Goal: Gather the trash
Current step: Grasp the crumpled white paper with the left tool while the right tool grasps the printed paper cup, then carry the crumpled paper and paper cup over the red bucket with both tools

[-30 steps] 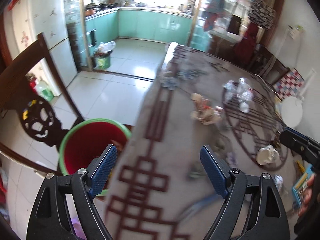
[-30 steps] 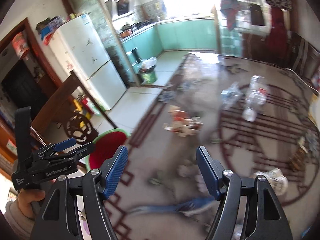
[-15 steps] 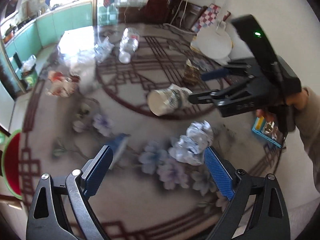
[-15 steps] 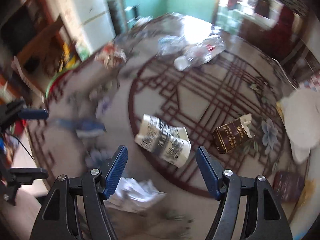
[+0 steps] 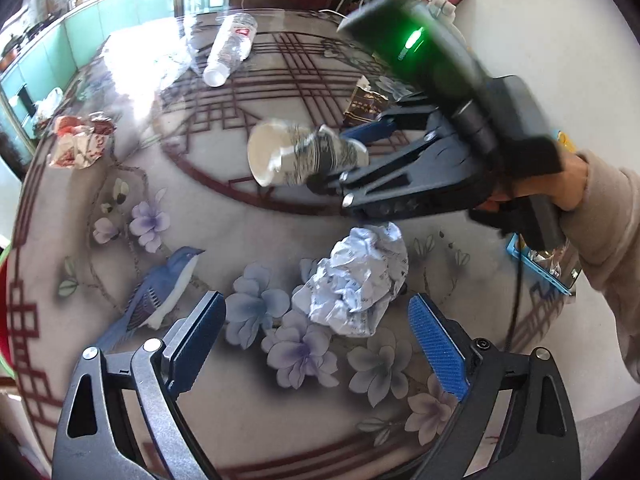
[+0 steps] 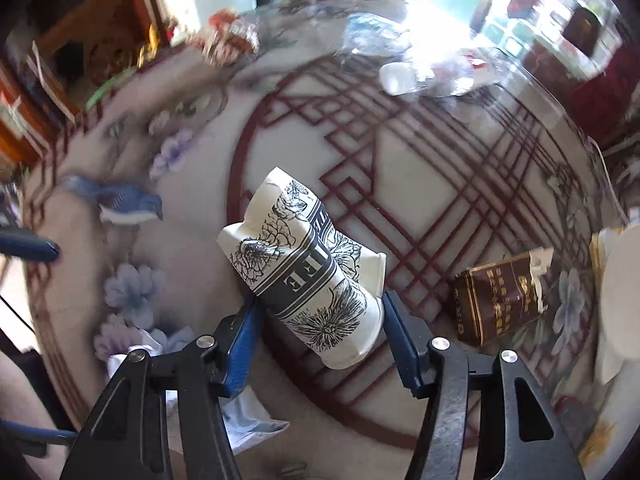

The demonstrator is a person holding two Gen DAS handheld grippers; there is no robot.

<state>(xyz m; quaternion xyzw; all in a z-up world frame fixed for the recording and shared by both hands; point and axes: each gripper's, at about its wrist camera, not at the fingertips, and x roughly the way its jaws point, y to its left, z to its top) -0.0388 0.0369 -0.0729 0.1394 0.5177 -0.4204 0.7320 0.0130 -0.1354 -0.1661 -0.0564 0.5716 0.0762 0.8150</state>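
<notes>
A crushed white paper cup (image 6: 304, 276) with black flower print sits between the fingers of my right gripper (image 6: 320, 316), which is shut on its base; it also shows in the left wrist view (image 5: 296, 152), held by the right gripper (image 5: 344, 156). A crumpled ball of white paper (image 5: 356, 280) lies on the patterned table just ahead of my left gripper (image 5: 316, 336), which is open and empty, its pads on either side of the ball but apart from it.
On the table lie a brown cigarette pack (image 6: 500, 300), a clear plastic bottle (image 5: 230, 50), a red-and-white crumpled wrapper (image 5: 80, 140) and crushed clear plastic (image 6: 372, 32). A white round plate (image 6: 620, 292) stands at the right edge. A blue tray (image 5: 540, 264) sits under the right hand.
My right gripper has closed on the paper cup. My left gripper has moved closer to the crumpled paper ball and stays open.
</notes>
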